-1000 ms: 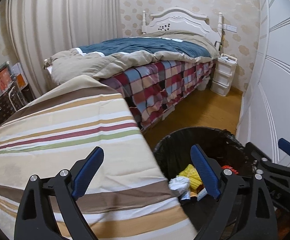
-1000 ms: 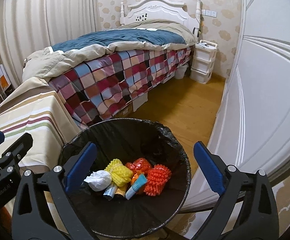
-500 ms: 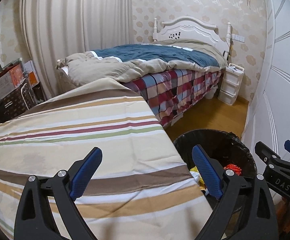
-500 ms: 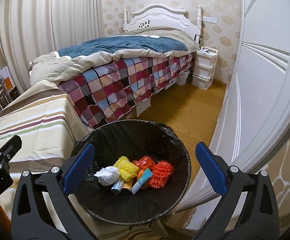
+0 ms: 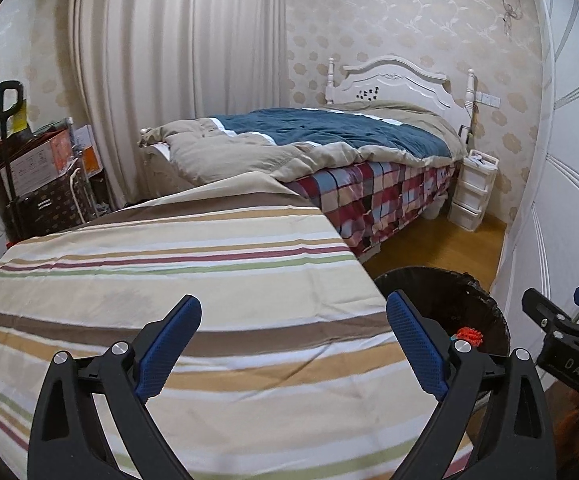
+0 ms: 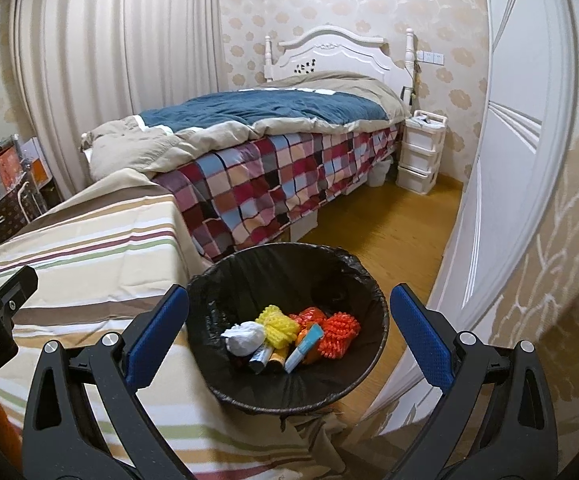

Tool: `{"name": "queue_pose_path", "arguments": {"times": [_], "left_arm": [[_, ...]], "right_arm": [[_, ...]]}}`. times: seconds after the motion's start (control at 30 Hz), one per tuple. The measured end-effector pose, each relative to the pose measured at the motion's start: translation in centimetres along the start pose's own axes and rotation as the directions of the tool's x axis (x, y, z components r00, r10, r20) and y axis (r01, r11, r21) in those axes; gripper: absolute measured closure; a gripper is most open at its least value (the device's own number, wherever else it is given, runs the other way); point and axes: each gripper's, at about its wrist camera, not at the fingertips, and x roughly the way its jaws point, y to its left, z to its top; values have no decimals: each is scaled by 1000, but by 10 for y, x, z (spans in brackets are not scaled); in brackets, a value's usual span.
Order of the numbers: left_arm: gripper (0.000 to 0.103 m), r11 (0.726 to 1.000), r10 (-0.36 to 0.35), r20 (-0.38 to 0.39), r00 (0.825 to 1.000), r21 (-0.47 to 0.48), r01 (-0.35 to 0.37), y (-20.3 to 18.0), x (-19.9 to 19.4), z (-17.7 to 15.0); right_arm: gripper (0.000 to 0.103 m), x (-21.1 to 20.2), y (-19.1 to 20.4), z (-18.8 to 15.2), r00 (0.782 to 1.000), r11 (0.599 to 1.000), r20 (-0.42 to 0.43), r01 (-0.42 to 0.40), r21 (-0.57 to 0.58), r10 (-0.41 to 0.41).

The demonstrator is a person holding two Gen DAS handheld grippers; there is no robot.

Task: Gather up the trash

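Note:
A black-lined trash bin (image 6: 363, 280) stands on the floor beside the striped cloth surface (image 6: 89, 256). It holds a white crumpled wad (image 6: 244, 336), a yellow mesh piece (image 6: 275, 322), an orange spiky piece (image 6: 339, 334) and small tubes (image 6: 303, 344). My right gripper (image 6: 289, 328) is open and empty above the bin. My left gripper (image 5: 293, 332) is open and empty above the striped cloth (image 5: 169, 264); the bin (image 5: 441, 292) lies at its right.
A bed (image 6: 273, 152) with a checked blanket and blue quilt fills the back. A white drawer unit (image 6: 419, 156) stands by the headboard. White wardrobe doors (image 6: 505, 184) line the right. Boxes and a trolley (image 5: 33, 176) stand at the left wall.
Both grippers have risen and pulled back from the bin. The left view has swung left over the striped cloth. Both stay open and empty.

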Motion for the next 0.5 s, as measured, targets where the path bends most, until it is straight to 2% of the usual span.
{"name": "queue_pose_path", "arguments": {"times": [0.5], "left_arm": [[9,999,20,29,999,-29,-19,11,-33,-11]], "right_arm": [[5,-35,6,-10,999,999,32,-36,-21,36]]}}
